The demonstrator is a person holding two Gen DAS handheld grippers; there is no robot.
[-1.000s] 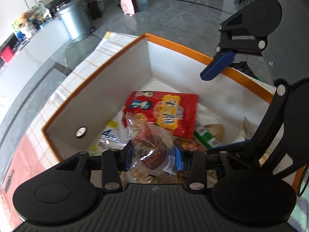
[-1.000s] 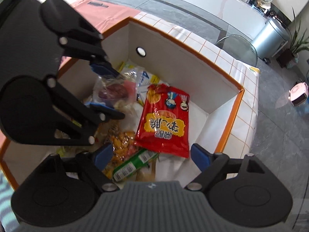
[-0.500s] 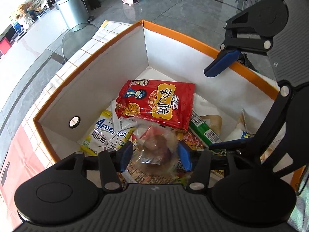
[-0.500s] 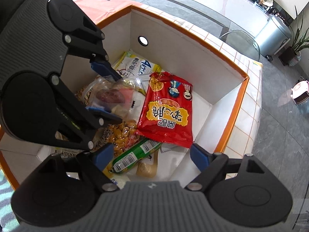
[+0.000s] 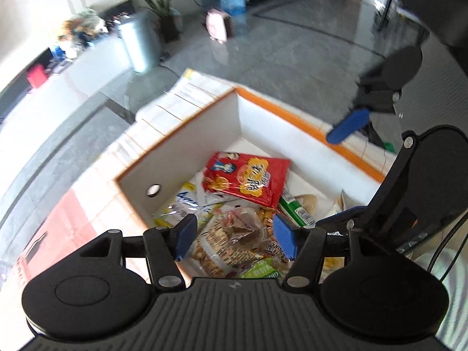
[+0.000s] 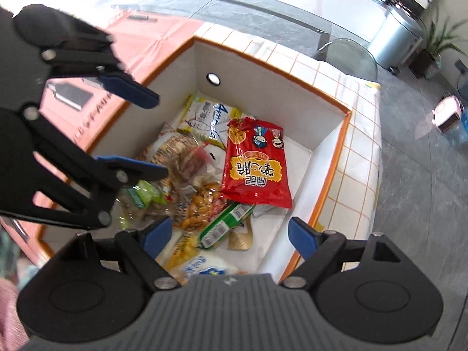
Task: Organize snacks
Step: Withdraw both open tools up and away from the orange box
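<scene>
A white box with an orange rim (image 5: 292,114) (image 6: 336,108) holds several snack packs. A red packet (image 5: 248,175) (image 6: 256,161) lies on top near the middle. A clear wrapped snack (image 5: 242,229) (image 6: 193,161) lies loose on the pile, below my left gripper (image 5: 234,235), which is open and empty above the box. In the right wrist view the left gripper (image 6: 143,134) shows at the left with its jaws spread. My right gripper (image 6: 228,234) is open and empty over the box's near side; one of its fingers (image 5: 348,125) shows in the left wrist view.
The box stands on a tiled cloth (image 6: 359,134) over a table with a red mat (image 6: 140,38) (image 5: 58,228). A yellow-white pack (image 6: 210,117), a green stick pack (image 6: 225,222) and a peanut pack (image 6: 199,207) lie in the box. A metal bin (image 5: 137,41) stands on the floor beyond.
My left gripper opened and let go of the clear wrapped snack, which now lies on the pile in the box. The left gripper then lifted away upward. The right gripper stayed open.
</scene>
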